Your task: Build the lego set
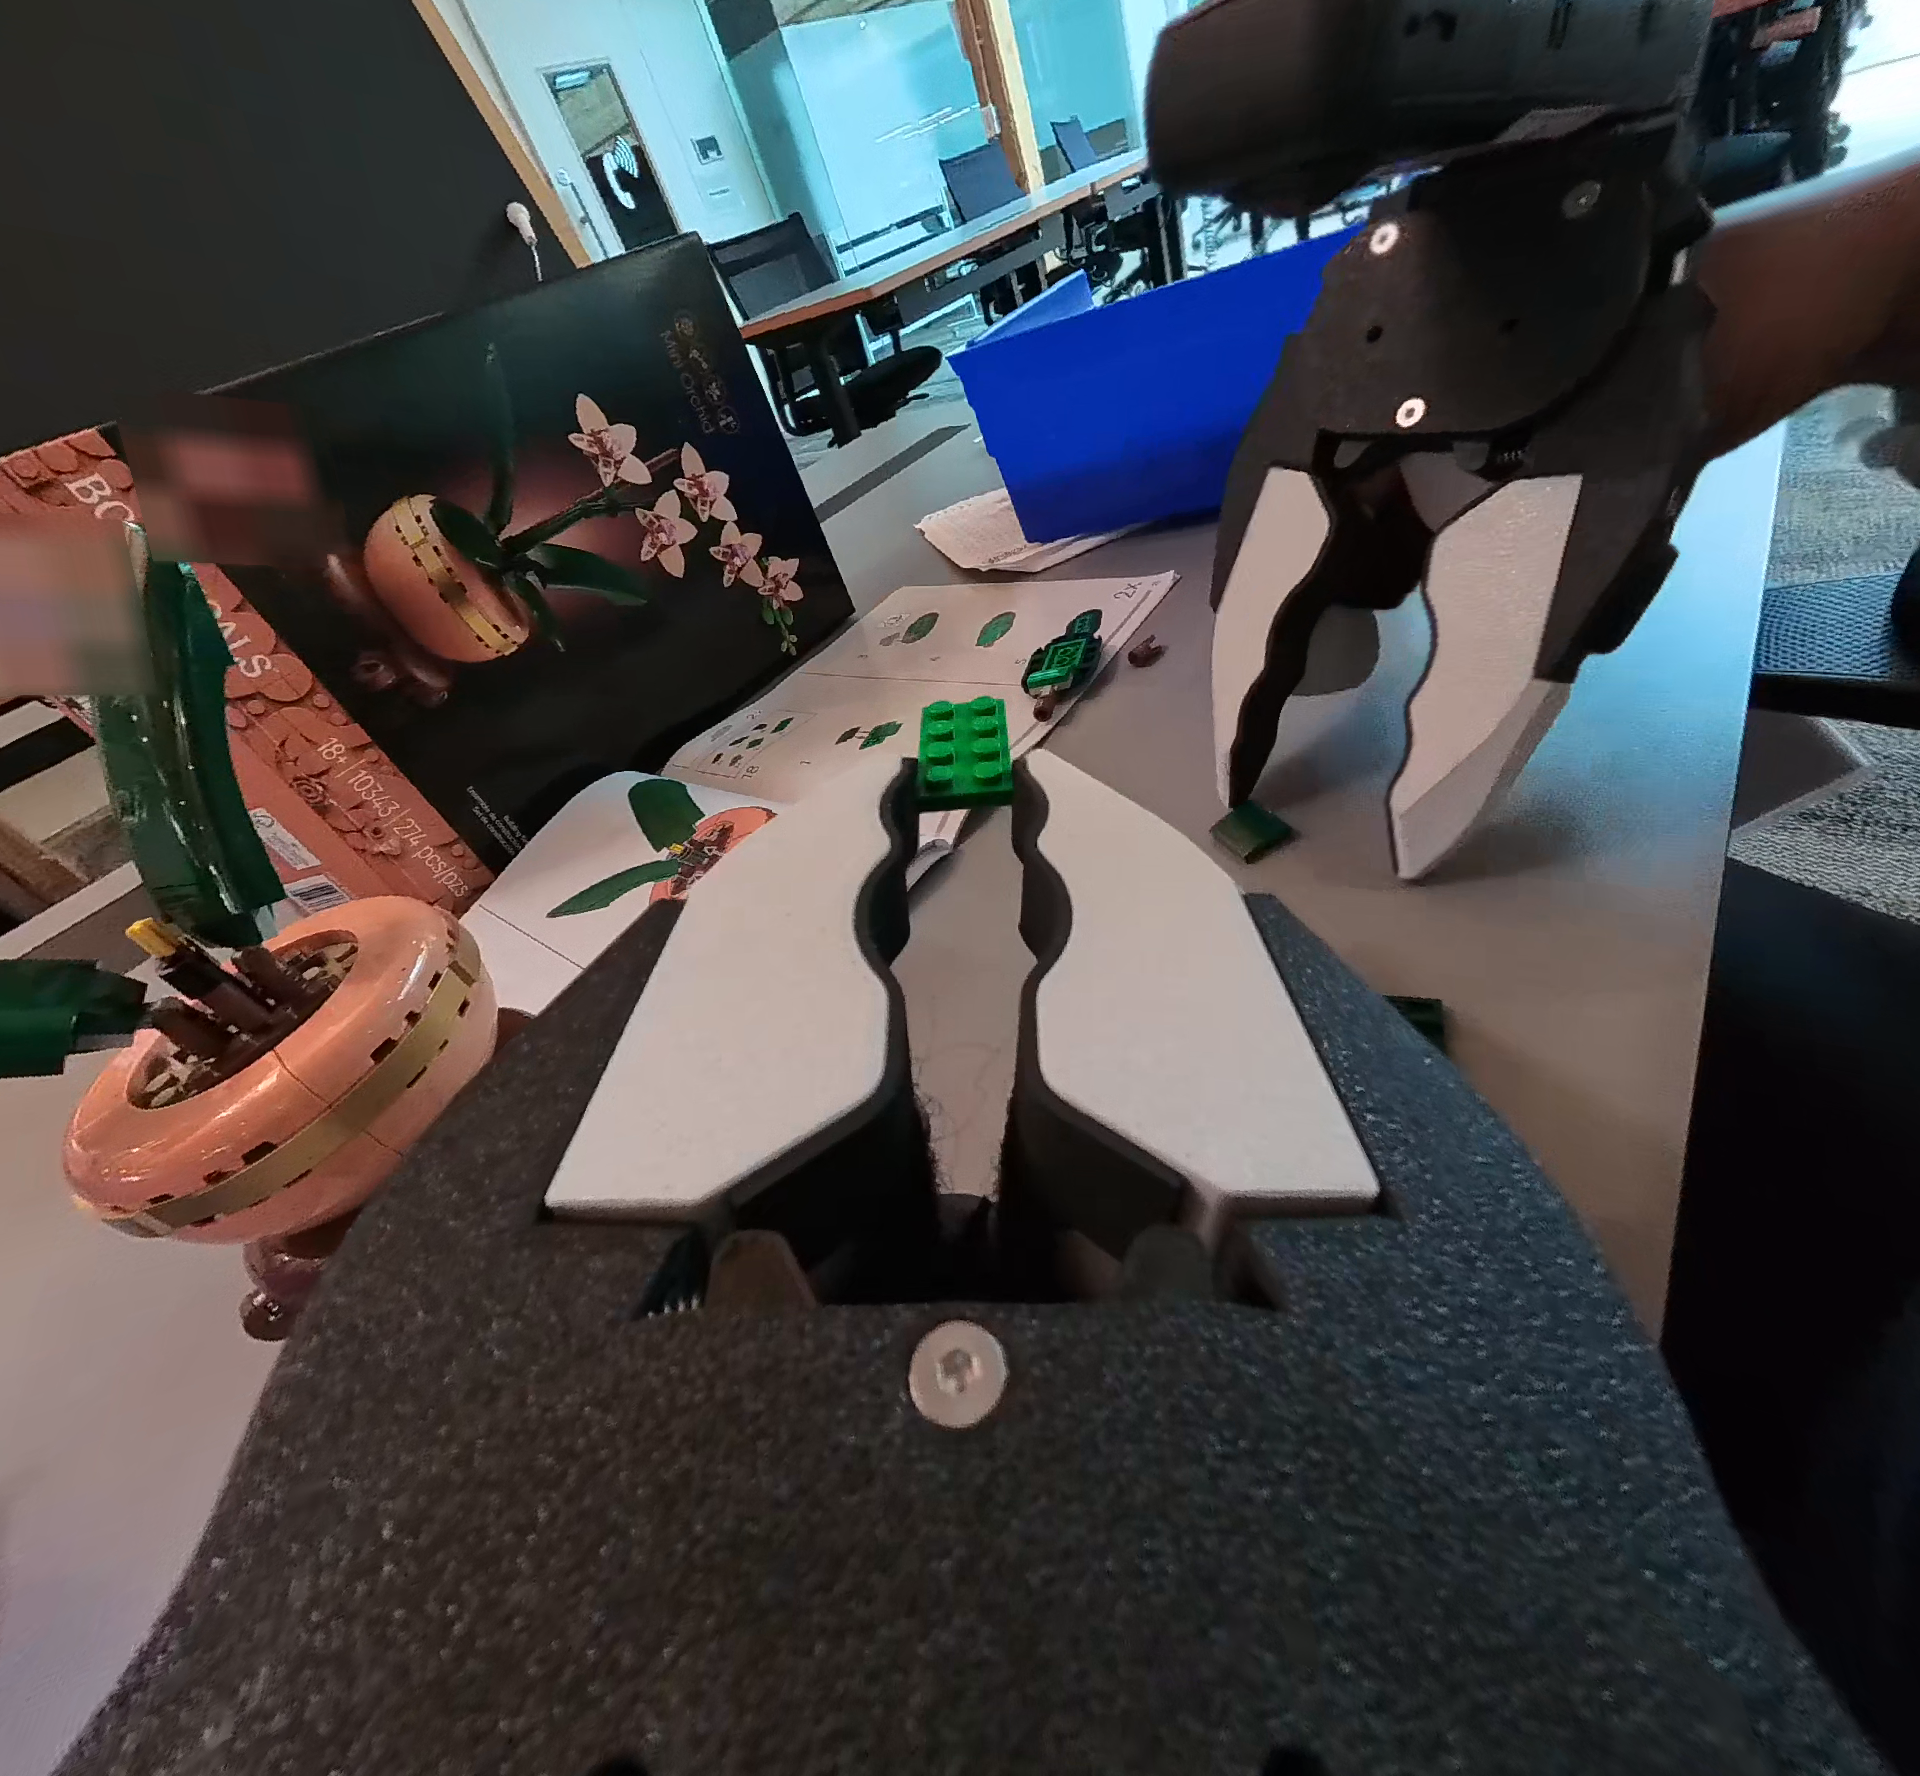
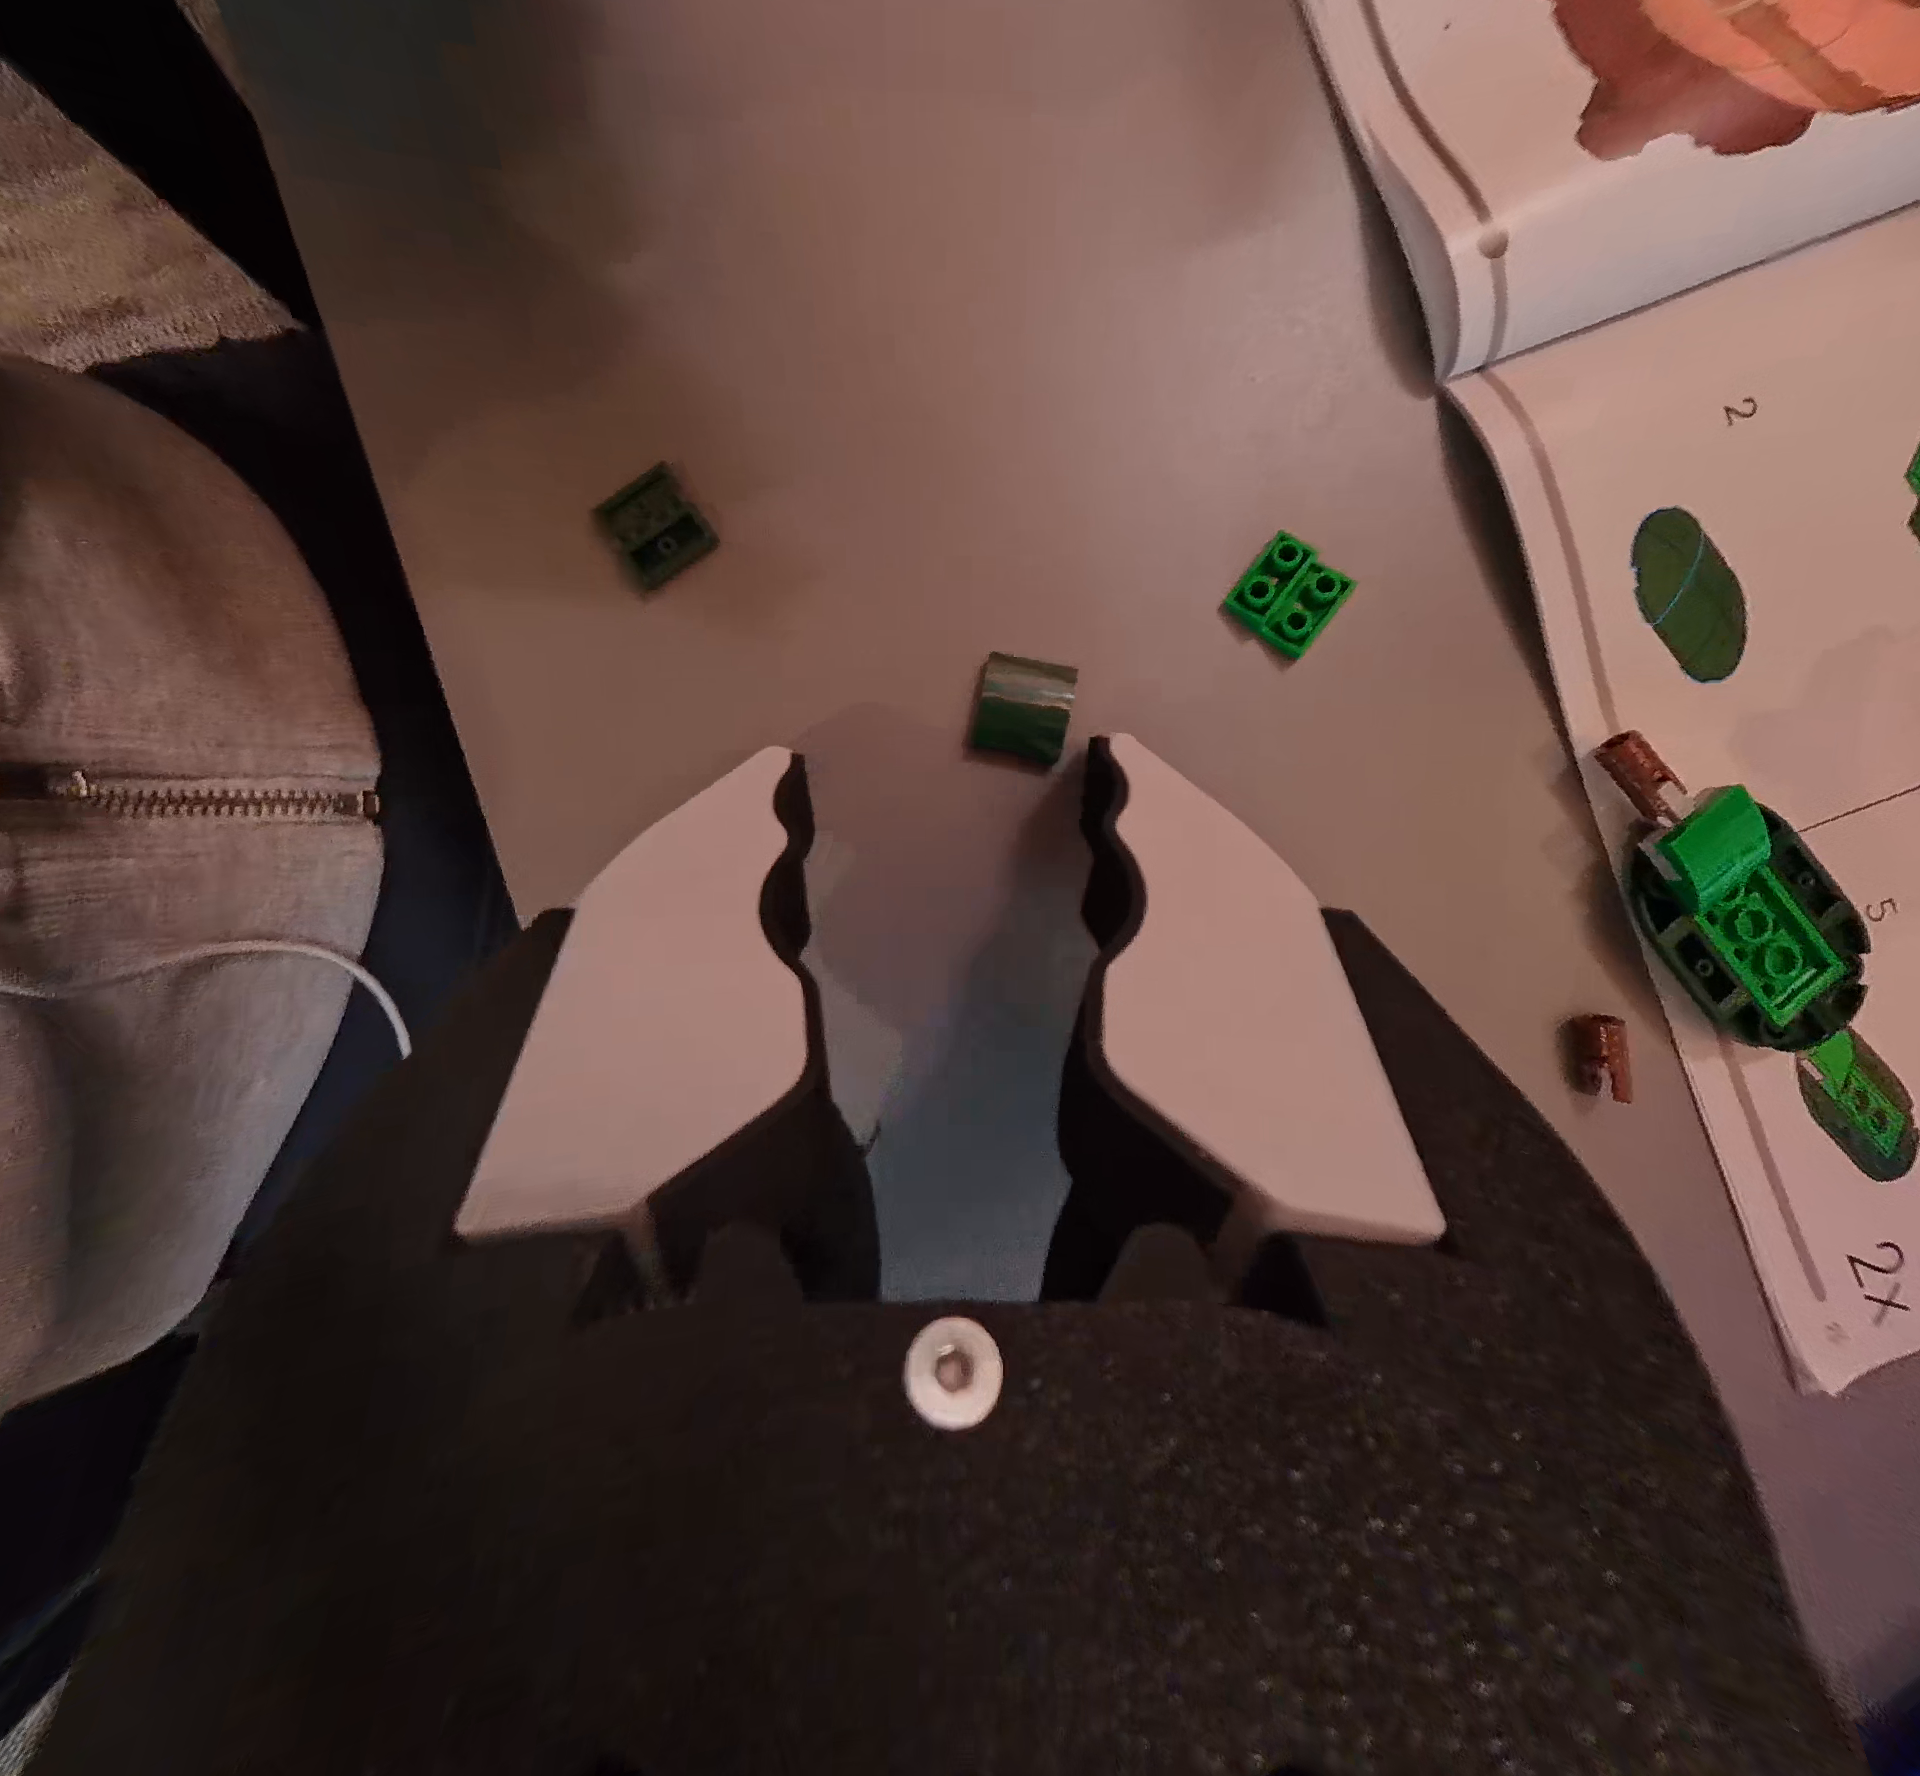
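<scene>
Between your left gripper's (image 1: 964, 796) white fingers sits a bright green two-by-four studded plastic plate (image 1: 964, 752), pinched at its near end and held above the open white instruction booklet (image 1: 904, 677). Your right gripper (image 2: 940, 765) is spread open with nothing in it, tips down at the grey tabletop (image 2: 831, 272), one fingertip just beside a small dark green curved plastic slope piece (image 2: 1021, 713). That piece looks light, stiff and glossy, so it may slip or skate away; I'd take it across its flat side faces, not the curved top. Close by lie a bright green two-by-two plate (image 2: 1288, 594) and a dark green upturned slope brick (image 2: 655, 526). Left of you stands the peach-coloured round brick-built pot (image 1: 281, 1061) with dark green leaves. Farther back are the dark set box (image 1: 540, 521), a blue plastic bin (image 1: 1122, 396), and an office with desks and glass partitions.
</scene>
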Motion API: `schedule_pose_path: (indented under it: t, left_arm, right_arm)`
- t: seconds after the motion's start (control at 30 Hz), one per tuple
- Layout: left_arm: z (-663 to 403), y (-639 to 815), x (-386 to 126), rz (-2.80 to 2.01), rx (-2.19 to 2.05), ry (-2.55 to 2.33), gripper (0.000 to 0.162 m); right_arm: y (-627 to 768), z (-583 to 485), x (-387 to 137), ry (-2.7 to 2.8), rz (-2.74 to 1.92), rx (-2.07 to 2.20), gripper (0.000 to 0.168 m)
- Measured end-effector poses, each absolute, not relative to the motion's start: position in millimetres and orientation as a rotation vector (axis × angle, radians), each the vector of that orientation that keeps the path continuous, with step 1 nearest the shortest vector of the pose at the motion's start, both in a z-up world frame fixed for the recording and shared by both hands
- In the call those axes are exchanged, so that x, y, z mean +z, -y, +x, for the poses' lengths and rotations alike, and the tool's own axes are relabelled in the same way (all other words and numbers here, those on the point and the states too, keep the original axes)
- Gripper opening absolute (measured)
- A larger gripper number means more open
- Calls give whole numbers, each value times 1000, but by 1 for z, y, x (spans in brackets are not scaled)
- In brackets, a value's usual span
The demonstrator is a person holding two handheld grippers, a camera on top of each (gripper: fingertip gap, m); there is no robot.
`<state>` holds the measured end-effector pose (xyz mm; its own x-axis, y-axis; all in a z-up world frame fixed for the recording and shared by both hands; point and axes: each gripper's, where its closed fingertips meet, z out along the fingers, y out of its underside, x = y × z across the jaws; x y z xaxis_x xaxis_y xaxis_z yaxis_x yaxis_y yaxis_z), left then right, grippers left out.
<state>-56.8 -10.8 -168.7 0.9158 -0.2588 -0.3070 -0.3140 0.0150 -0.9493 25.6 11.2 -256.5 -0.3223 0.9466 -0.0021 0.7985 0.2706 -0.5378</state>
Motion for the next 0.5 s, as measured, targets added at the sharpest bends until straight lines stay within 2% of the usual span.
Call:
schedule_pose_path:
  t: [0.07, 0.13, 0.27, 0.33, 0.47, 0.5]
  left_arm:
    - [-56, 10, -169, -1572, 44, -460, 16]
    - [-56, 10, -167, -1564, 40, -452, 16]
    - [-56, 10, -154, -1487, -31, -353, 16]
    - [-55, 12, -147, -1437, -69, -312, 16]
    - [-48, 16, -141, -1386, -68, -322, 16]
    - [-46, 16, -141, -1380, -60, -337, 16]
  right_arm:
    - [-17, 24, -254, 2222, -1616, 619, 51]
    - [-22, 13, -237, 2088, -1618, 729, 38]
    - [-8, -17, -165, 1581, -1590, 1442, 14]
    - [7, -23, -149, 1447, -1623, 1794, 19]
    - [18, -34, -151, 1302, -1708, 2097, 30]
    - [20, -36, -148, 1266, -1708, 2178, 27]
